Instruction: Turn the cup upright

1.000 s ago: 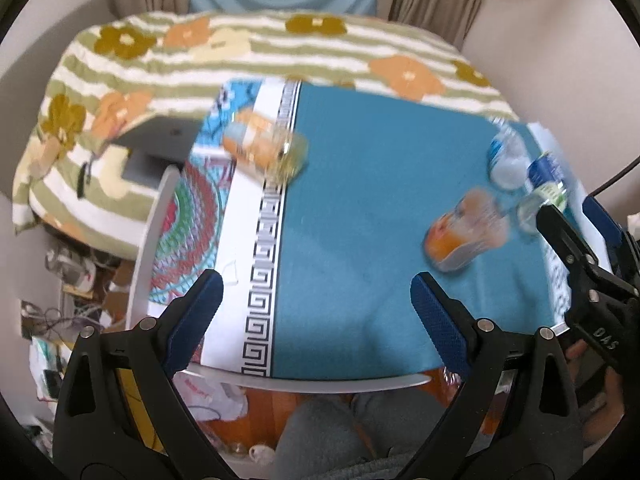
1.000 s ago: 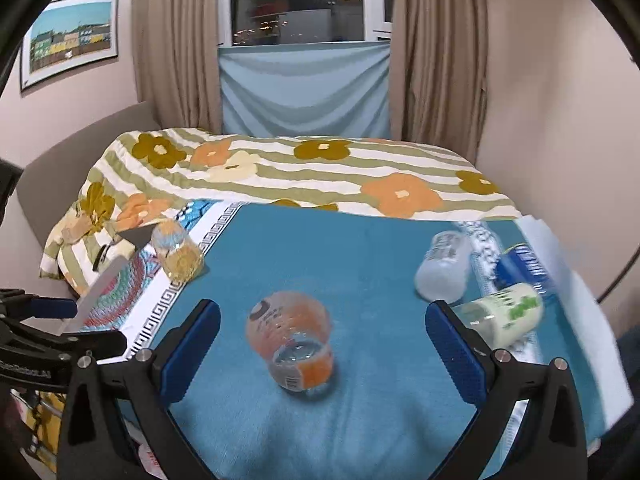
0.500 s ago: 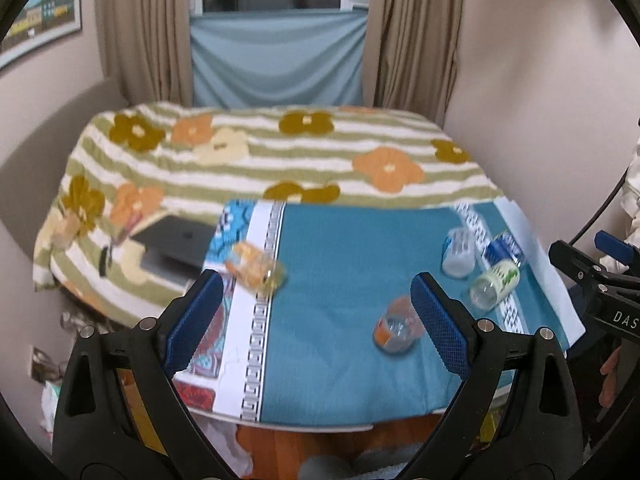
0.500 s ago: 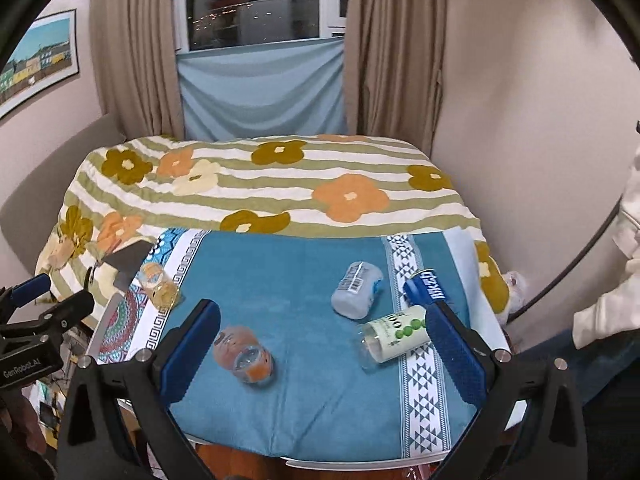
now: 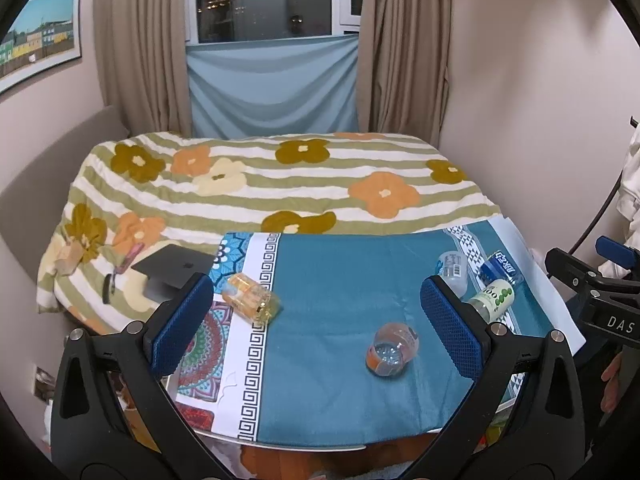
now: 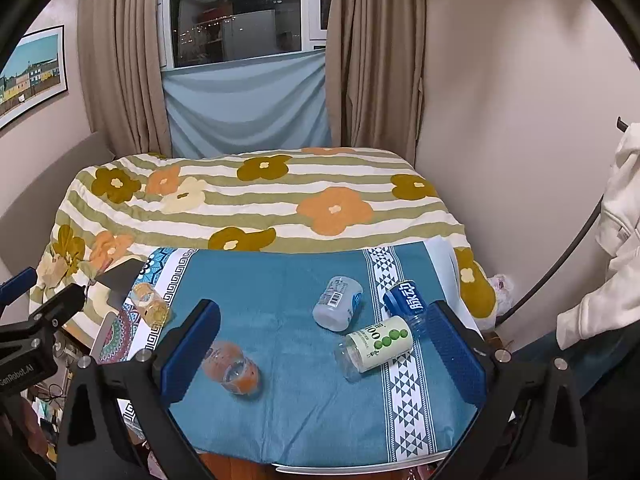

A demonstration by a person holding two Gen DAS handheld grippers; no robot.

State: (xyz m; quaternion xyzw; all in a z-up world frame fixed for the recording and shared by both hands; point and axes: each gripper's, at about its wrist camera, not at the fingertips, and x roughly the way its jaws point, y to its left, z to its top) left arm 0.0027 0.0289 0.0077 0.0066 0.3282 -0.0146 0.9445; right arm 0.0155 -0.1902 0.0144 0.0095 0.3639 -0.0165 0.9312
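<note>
Several clear plastic cups lie on their sides on the blue tablecloth. An orange-labelled cup lies near the front middle; it also shows in the right wrist view. A yellow-orange cup lies at the left on the white border. A white cup, a green-dotted cup and a blue cup lie together at the right. My left gripper and right gripper are both open and empty, held back above the table's near edge.
A bed with a flowered striped blanket stands behind the table. A dark laptop lies on the blanket at the left. A wall is at the right. The table's front edge is near me.
Both grippers have pulled back and tilted up from the table, so the cups look smaller and farther. The cups have not moved. Both grippers stay open.
</note>
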